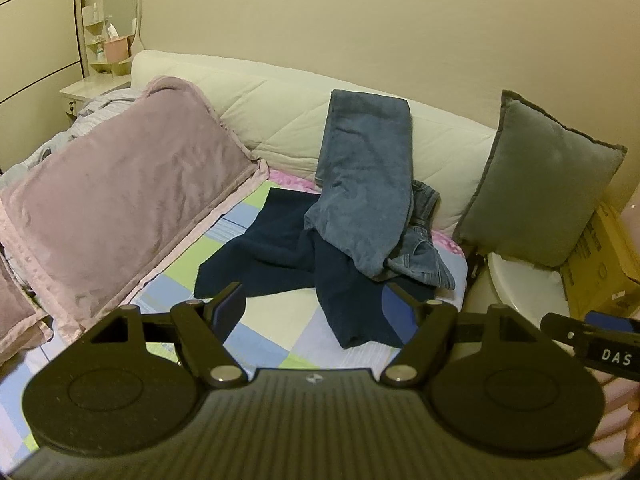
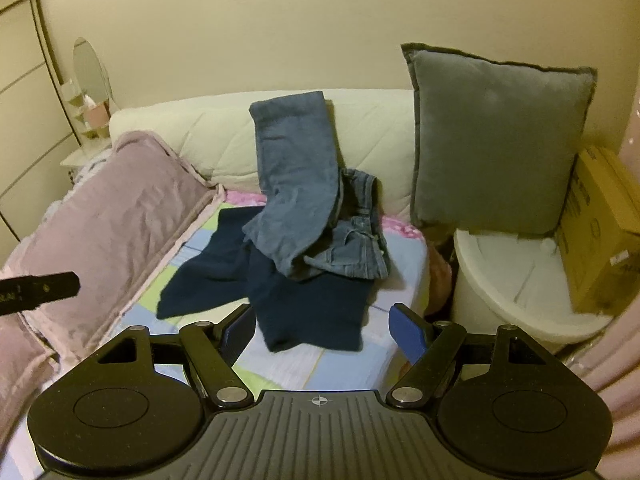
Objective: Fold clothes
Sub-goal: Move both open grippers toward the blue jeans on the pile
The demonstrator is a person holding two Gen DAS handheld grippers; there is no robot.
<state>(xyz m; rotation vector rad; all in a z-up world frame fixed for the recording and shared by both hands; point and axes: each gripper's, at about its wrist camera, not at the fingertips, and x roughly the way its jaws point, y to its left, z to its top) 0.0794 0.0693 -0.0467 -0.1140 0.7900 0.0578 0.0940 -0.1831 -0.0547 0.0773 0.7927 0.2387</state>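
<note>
Left gripper: your jaws spread wide, holding nothing, above the patchwork bedsheet.
Right gripper: likewise spread.
Navy garment: near hem between your fingers, jeans overlapping its far edge.

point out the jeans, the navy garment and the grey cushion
jeans point(image 2: 296, 168), right wrist view, on the upper leg
navy garment point(image 2: 312, 308), right wrist view, on its near part
grey cushion point(image 1: 544, 184), left wrist view, on its face

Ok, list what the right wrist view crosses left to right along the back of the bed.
Mauve velvet pillow → faded blue denim jeans → grey square cushion → yellow cardboard box.
</note>
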